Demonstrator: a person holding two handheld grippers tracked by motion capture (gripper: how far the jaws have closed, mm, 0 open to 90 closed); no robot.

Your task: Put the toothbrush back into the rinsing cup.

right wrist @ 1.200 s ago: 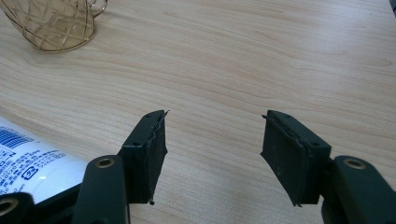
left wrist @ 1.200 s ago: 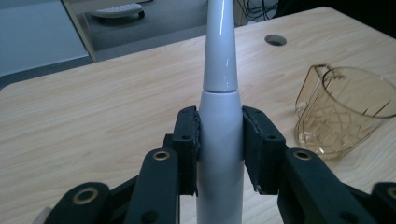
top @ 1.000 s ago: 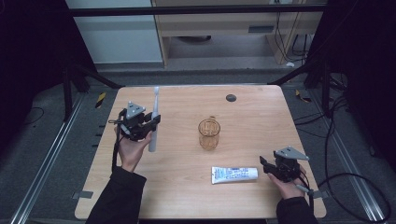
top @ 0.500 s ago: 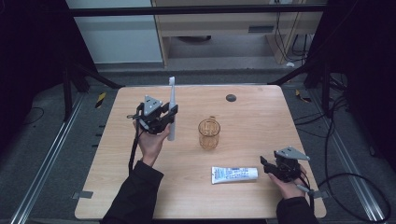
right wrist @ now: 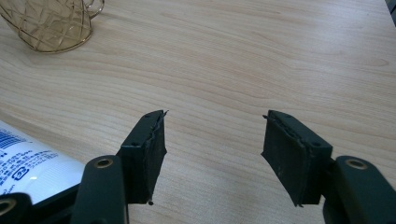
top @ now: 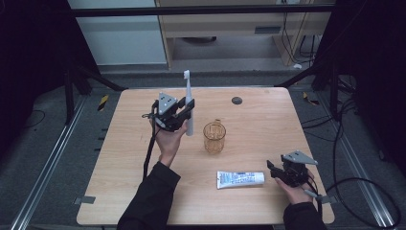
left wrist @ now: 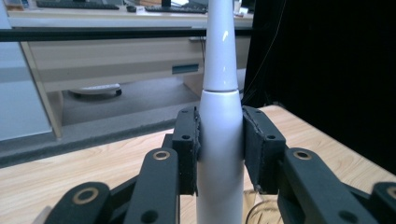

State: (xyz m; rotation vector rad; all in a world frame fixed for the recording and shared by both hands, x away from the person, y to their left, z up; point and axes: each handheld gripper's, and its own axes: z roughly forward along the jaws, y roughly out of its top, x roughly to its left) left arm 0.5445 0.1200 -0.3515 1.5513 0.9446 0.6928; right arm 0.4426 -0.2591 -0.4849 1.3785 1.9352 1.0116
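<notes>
The left gripper is clamped on an electric toothbrush; in the left gripper view its two black pads press flat against either side of the white handle, just below the seam where the narrower neck joins the body. The toothbrush stands close to upright, raised clear of the table, with its small brush head at the top and its blunt lower end hanging below the jaws. It is plain glossy white from top to bottom, thick and rounded in the handle and tapering upward. Just to the right of it in the high view stands a glass cup, amber-tinted with a diamond pattern cut into its wall and a small handle on one side; it stands upright on the wood, and its inside cannot be clearly seen. The toothbrush's lower end is near the cup's rim but apart from it and outside it. Farther toward the person's side, a white toothpaste tube with blue print lies flat on the table. The right gripper rests low just beside the tube's end, its jaws standing apart with bare wood between them, as the right gripper view shows.
</notes>
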